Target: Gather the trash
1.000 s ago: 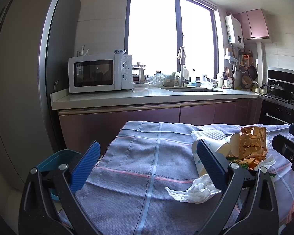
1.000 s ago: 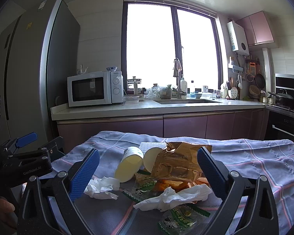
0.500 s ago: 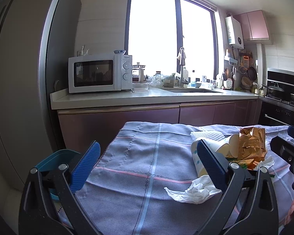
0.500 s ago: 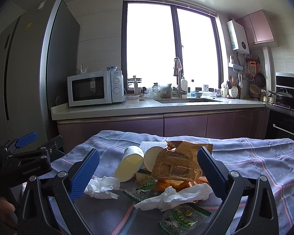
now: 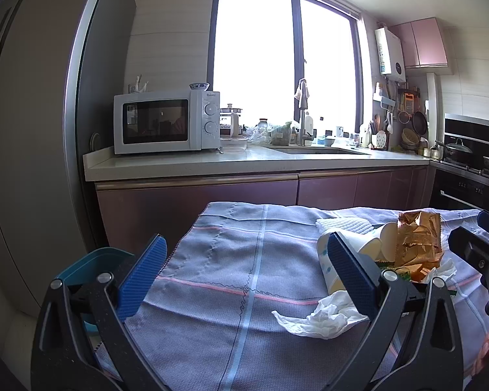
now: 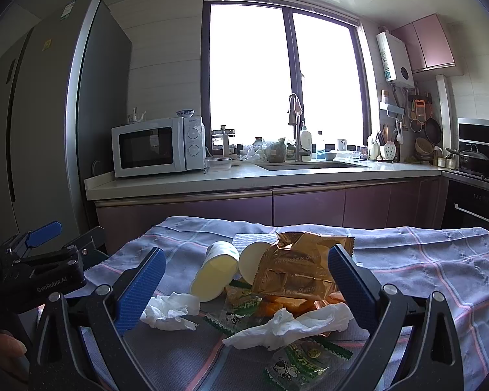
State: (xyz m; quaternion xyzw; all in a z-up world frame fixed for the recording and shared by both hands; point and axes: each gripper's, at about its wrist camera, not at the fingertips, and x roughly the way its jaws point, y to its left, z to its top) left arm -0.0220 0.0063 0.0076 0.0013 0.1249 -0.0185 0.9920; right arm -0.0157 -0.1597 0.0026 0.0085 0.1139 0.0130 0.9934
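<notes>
Between my right tongs (image 6: 242, 288), jaws wide, empty: gold wrapper (image 6: 296, 273), paper cups (image 6: 215, 273), crumpled tissue (image 6: 290, 325). Left tongs (image 5: 244, 280) likewise agape, empty, tissue (image 5: 319, 317) by right finger.

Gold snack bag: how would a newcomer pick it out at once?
On the checked tablecloth sits a trash pile between the open right claw. The gold snack bag crowns it, beside two tipped paper cups. Only it is shiny and metallic; its neighbours are white tissues and green wrappers.

Black left tool (image 5: 247, 280) frame, blue ribbed pads (image 5: 143, 277).
</notes>
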